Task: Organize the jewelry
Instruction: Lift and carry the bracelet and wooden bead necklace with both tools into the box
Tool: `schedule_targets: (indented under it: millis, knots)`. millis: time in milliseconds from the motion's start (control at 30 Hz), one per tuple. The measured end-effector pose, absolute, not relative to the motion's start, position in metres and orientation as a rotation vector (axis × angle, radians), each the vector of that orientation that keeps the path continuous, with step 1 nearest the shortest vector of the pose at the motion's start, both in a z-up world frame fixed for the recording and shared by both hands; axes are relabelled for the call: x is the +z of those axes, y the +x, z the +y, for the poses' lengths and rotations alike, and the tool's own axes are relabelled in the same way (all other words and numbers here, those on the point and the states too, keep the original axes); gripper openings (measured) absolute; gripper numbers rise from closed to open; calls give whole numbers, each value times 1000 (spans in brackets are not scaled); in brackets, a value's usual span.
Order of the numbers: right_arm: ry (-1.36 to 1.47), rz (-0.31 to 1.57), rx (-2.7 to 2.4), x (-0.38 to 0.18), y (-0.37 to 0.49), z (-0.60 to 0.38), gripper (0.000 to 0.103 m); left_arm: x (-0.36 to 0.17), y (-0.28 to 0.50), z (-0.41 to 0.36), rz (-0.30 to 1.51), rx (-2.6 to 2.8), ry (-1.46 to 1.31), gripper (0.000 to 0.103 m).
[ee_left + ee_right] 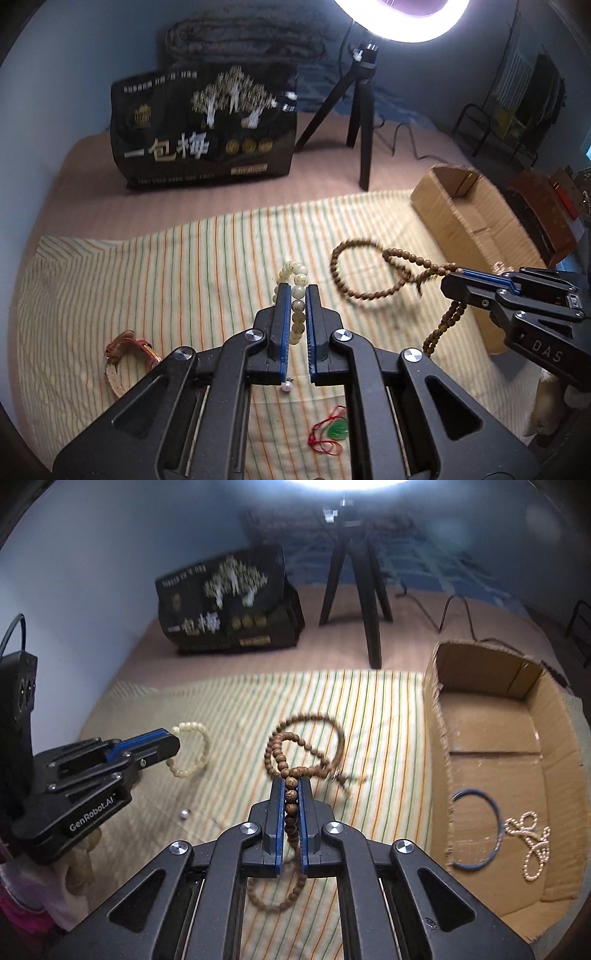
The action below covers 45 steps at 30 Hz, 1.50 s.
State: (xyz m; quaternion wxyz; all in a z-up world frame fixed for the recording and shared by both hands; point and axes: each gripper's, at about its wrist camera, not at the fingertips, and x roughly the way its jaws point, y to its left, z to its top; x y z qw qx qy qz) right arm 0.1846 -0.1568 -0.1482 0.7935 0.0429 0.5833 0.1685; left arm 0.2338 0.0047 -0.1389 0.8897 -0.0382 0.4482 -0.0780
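Left gripper (298, 291): tilted downward, jaws clamped on the pale bead bracelet (297, 306), raised over the striped cloth (184, 266).
Right gripper (291, 782): pitched steeply down, jaws pinching the wooden bead strand (291, 801), loops dangling beside the cardboard box (439, 716).

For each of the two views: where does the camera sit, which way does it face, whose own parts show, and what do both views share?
Left wrist: on the left hand-held gripper, angled down over the striped cloth; clamps the pale bead bracelet; right hand-held gripper at right.
Right wrist: on the right hand-held gripper, angled down; clamps the wooden bead strand; left hand-held gripper at left.
Shared: cardboard box, tripod, black bag.
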Motion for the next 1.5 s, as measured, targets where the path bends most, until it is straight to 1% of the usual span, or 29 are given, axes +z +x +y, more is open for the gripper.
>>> schedule_targets:
  millis: [367,633,933,1100,1500]
  knots:
    - [116,1099,361,-85,180,-166,5,-92,213,-7,826,-197,-84,5]
    - [94,990,351,-46,173,-176,5,-69,201,-21,776,-228,-78,5]
    - [151,863,347,2,166,-198,5,-46,190,-44,719,-284,-82,5]
    - [176,828,312,13,168,-217,5,-36,188,-61,698,-323,-87,5]
    - [183,822,210,2,181,-266,5,-37,204,-115,704,-399,-84,5]
